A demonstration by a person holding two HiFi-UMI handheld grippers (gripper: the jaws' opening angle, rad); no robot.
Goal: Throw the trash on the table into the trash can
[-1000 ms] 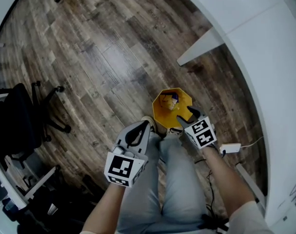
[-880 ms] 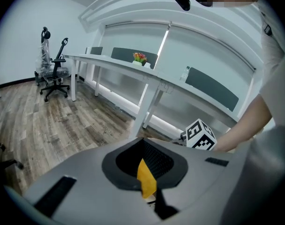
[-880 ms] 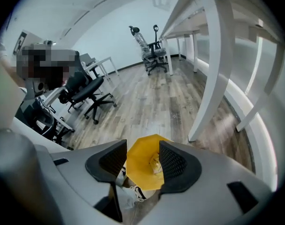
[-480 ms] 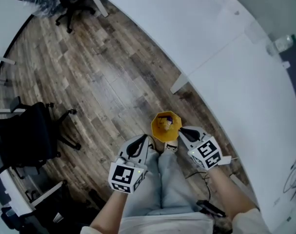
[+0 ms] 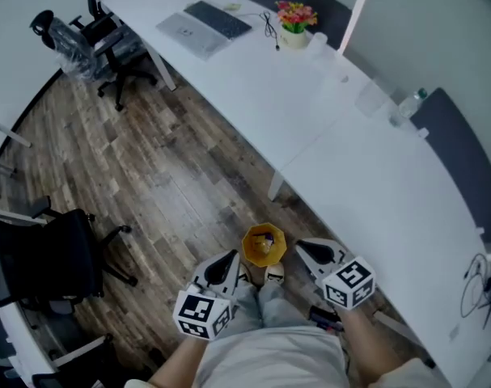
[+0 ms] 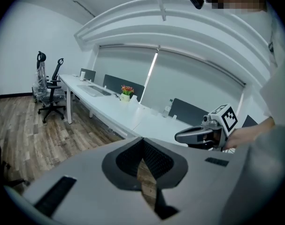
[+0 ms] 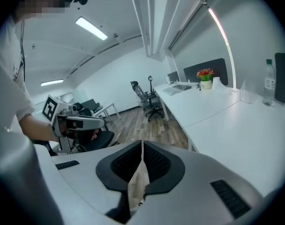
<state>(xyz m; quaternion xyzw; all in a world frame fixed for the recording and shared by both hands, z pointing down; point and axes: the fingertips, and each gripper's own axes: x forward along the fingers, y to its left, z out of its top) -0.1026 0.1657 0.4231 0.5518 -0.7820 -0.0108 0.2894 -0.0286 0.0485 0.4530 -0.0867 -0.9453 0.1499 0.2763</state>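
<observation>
Nearest the body, step in hand: both grippers are empty and held high above the trash can, so a drop looks done and the next piece has to be fetched.
Left gripper [image 5: 227,262]: fingers closed tip to tip with nothing between them; only wood floor shows through the slit below the tips.
Right gripper [image 5: 304,250]: fingers pressed together as well, and empty.
Trash can [image 5: 263,246]: yellow, standing on the floor [image 5: 172,176] by the person's shoes, seen between the two grippers; some crumpled scraps lie inside.
Bench [image 5: 326,136]: long and white, running past on the right, and mostly bare close by. A clear bottle [image 5: 408,107] and a pale cup-like thing [image 5: 370,97] stand near its far edge. A laptop [image 5: 203,24] and a flower pot [image 5: 294,19] sit further along.
Next move: probably to turn to the bench, spread one pair of fingers and close them on a leftover. I cannot tell which item counts as trash.
</observation>
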